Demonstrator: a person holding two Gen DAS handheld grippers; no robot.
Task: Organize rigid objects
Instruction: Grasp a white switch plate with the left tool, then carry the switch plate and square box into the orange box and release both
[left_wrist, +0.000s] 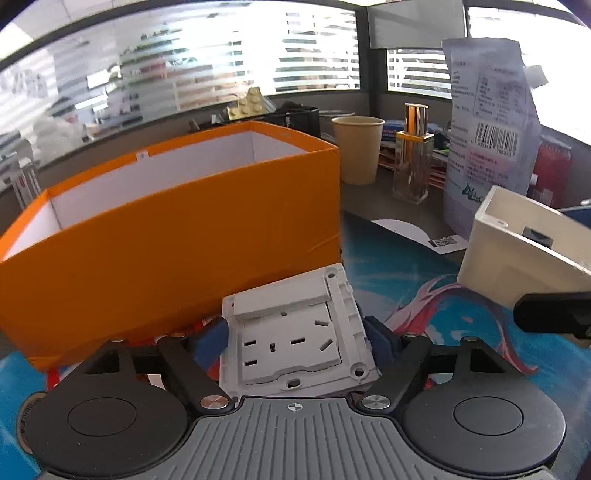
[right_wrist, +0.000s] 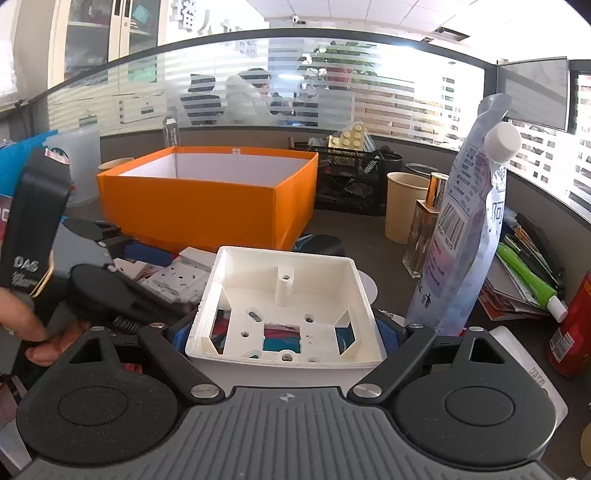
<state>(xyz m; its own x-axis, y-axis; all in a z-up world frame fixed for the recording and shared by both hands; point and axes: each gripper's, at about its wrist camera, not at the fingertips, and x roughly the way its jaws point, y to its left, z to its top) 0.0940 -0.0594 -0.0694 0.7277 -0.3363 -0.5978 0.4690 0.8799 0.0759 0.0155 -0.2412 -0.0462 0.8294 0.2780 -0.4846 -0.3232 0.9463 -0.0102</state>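
Two blue-padded fingers of the left gripper (left_wrist: 295, 338) flank a grey wall socket plate (left_wrist: 295, 332) in the left wrist view. The plate lies tilted on the worktop (left_wrist: 424, 280), its far edge just beside the near wall of the open orange box (left_wrist: 177, 251); whether the pads press on its sides or only stand beside them cannot be told. A paper cup (left_wrist: 357, 149), a glass perfume bottle (left_wrist: 413, 162) and a printed pouch (left_wrist: 487, 125) stand beyond the box on the right. The white junction box (left_wrist: 517, 254) shows at the right edge.

In the right wrist view, the right gripper (right_wrist: 286, 332) is clamped on the white junction box (right_wrist: 284, 302), its blue pads against the two side walls and the box's open face turned up. Past it sits the orange box (right_wrist: 207, 206), with a black mesh basket (right_wrist: 351, 184) behind. To the left, a person's hand (right_wrist: 40, 332) holds the left gripper (right_wrist: 147, 291), and the socket plate (right_wrist: 177, 277) lies by it on the worktop (right_wrist: 369, 229). A green tube (right_wrist: 528, 275) and a red can (right_wrist: 574, 325) lie at the right.
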